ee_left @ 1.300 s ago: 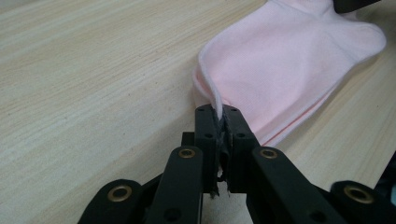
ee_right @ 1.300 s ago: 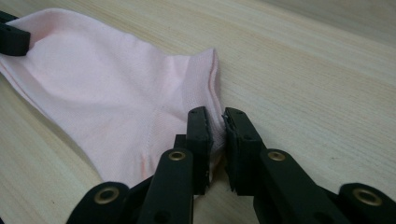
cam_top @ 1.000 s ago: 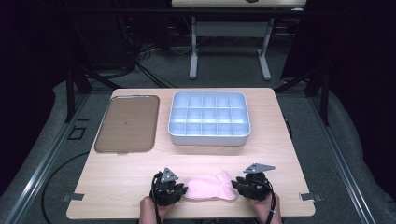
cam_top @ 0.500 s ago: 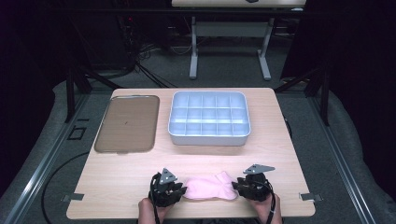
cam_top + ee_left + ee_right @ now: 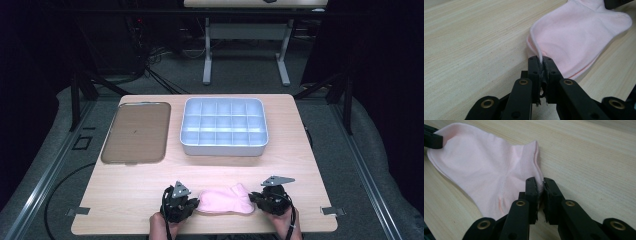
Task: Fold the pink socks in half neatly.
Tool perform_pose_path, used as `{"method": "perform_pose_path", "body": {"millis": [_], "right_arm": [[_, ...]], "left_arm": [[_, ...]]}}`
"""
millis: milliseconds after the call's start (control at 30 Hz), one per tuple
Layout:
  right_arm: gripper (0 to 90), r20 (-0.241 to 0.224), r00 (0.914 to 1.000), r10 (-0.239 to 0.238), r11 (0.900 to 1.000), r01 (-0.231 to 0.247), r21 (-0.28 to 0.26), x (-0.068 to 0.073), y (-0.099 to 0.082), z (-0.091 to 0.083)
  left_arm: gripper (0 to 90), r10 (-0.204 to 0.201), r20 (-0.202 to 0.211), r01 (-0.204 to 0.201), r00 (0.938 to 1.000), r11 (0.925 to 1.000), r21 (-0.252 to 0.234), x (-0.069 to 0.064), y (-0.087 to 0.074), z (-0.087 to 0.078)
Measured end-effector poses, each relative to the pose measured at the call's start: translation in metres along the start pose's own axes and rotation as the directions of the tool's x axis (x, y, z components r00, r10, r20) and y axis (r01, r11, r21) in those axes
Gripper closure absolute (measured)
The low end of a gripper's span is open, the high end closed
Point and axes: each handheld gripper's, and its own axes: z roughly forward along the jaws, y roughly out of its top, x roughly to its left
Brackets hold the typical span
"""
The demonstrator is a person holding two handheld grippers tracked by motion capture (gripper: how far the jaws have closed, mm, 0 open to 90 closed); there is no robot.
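L gripper sits at the near-left of the table, jaws just closed onto the sock edge. In the left gripper view the L gripper has its pads pinched on a thin fold of the pink sock: hem caught between them, no gap to speak of, so it's gripping fabric.

The pink sock lies flat betw. the two tongs, long axis running L–R across the table, roughly parallel to the near edge. From the L gripper it stretches away to the right; from the R gripper it stretches away to the left. One end reaches each gripper, so neither hand is nearer: each holds its own end. A lobe of the sock sticks up toward the far side near the R end, prob. heel or cuff.

R gripper is at the sock's right end, jaws also just closed. In the right gripper view the R gripper clamps the ribbed edge of the pink sock; fabric pinched between pads, rest of it spreading away flat on the wood, and the tip of the other gripper touches its far end.

Well beyond both tongs, toward the far side: brown tray on the left, grey divided bin on the right, both apart from the sock.

Judgement: with both ends held and the axis running hand to hand, the next move turns on that line, e.g. lifting together or bringing one end over to the other to fold. Uneven pull would skew the sock or slip the thin L pinch.
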Motion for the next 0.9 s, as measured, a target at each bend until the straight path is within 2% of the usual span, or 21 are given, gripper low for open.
{"method": "perform_pose_path", "body": {"millis": [133, 233, 300, 533, 667, 700, 800, 900], "right_arm": [[82.7, -0.004, 1.0, 0.002, 1.0, -0.002, 0.001, 0.0, 0.0, 0.0], [82.6, -0.004, 0.9999, -0.012, 0.9998, 0.012, -0.013, 0.0, 0.001, -0.002], [82.6, 0.014, 0.9997, -0.018, 0.9998, 0.018, -0.006, 0.003, 0.003, -0.006], [82.6, 0.052, 0.9965, -0.066, 0.9972, 0.068, -0.031, 0.007, 0.012, -0.02], [82.6, 0.094, 0.9901, -0.104, 0.9939, 0.107, -0.026, 0.014, 0.017, -0.025], [82.6, 0.12, 0.9842, -0.131, 0.9911, 0.133, -0.012, 0.018, 0.019, -0.026], [82.5, 0.155, 0.972, -0.177, 0.9842, 0.176, 0.022, 0.024, 0.022, -0.028], [82.5, 0.164, 0.9658, -0.201, 0.9796, 0.198, 0.035, 0.03, 0.025, -0.029]], "left_arm": [[86.0, 0.003, 0.003, -0.003, 1.0, 1.0, -0.001, 0.001, 0.0, 0.0], [86.1, 0.002, 0.0, -0.002, 1.0, 0.9998, -0.02, -0.002, -0.001, -0.002], [86.2, 0.014, 0.002, -0.014, 0.9999, 0.9998, -0.014, -0.003, 0.0, -0.001], [86.2, 0.007, 0.028, -0.007, 0.9996, 0.9997, -0.022, -0.005, 0.0, 0.002], [86.2, -0.002, 0.042, 0.003, 0.9991, 0.9995, -0.03, -0.007, 0.001, 0.004], [86.2, 0.004, 0.043, -0.003, 0.9991, 0.9995, -0.03, -0.007, 0.001, 0.004], [86.2, -0.001, 0.051, 0.003, 0.9987, 0.9993, -0.037, -0.007, 0.002, 0.004], [86.3, -0.014, 0.061, 0.017, 0.9981, 0.9987, -0.047, -0.007, 0.002, 0.004]]}}
